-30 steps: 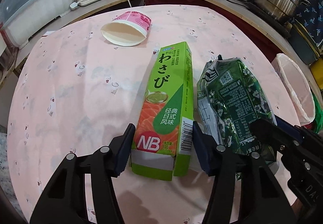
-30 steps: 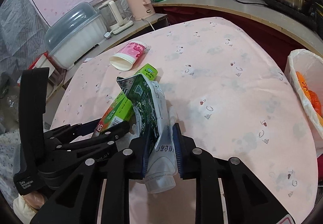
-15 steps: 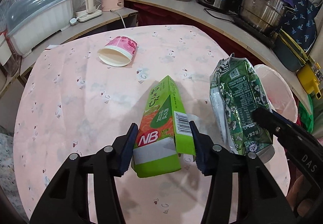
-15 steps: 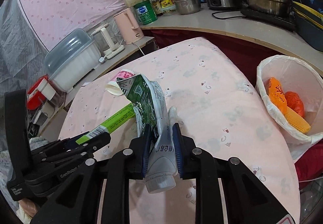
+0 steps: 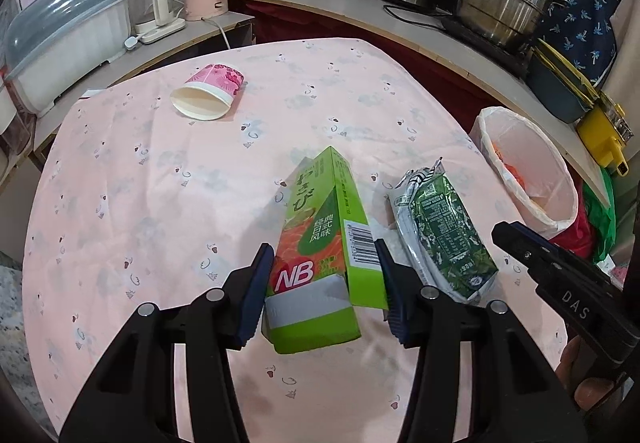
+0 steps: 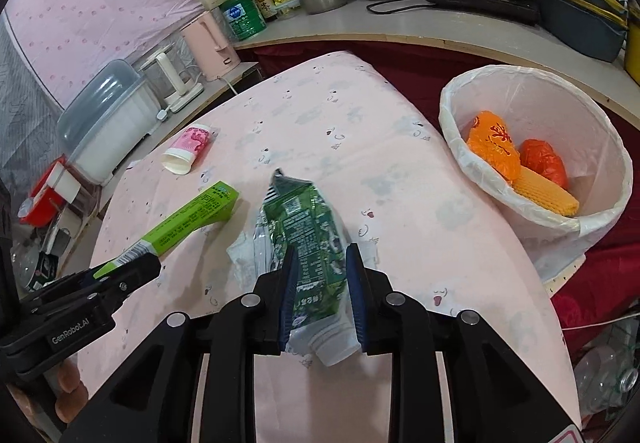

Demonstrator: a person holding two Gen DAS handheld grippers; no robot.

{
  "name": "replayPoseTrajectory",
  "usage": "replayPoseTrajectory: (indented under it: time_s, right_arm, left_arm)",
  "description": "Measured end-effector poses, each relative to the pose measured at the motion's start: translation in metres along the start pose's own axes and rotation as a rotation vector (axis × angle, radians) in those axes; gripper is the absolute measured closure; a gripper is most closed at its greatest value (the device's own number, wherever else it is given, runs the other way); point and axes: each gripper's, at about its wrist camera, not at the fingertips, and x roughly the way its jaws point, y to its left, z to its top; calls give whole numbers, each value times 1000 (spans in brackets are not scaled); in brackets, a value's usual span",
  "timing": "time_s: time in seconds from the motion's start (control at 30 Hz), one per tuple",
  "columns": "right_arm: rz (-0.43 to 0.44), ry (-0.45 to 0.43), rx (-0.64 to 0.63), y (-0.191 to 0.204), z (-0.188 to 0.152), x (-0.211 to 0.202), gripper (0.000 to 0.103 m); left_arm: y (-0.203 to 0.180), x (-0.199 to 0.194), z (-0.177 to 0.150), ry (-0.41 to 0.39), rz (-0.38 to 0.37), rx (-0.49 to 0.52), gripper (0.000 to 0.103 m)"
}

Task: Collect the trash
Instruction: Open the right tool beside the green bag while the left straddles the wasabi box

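Both pieces have come off the table. Left view: my left gripper [image 5: 322, 293] pinches the green box [image 5: 320, 255]. Right view: my right gripper [image 6: 322, 289], jaws opening, carries the crumpled pouch [image 6: 308, 239]; bin [image 6: 452, 111] ahead-right, so dropping comes next.

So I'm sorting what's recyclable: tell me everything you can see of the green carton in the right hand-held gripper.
The green carton is a crushed drink carton, dark green with white print and silvery creased edges. Its torn top points away from the camera and its white screw spout hangs below the pads. It sits between the pads of the right hand-held gripper, whose jaws are opening around it. It is lifted above the pink tablecloth, beside the lined bin.
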Motion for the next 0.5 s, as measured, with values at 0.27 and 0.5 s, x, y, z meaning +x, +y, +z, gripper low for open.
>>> replayPoseTrajectory:
  time_s: [0.27, 0.5]
  right_arm:
    - [44, 22, -30, 9, -3, 0, 76]
    - [143, 105, -141, 66, -20, 22, 85]
  left_arm:
    - [10, 1, -3, 7, 7, -32, 55]
    - [32, 0, -3, 5, 40, -78, 55]
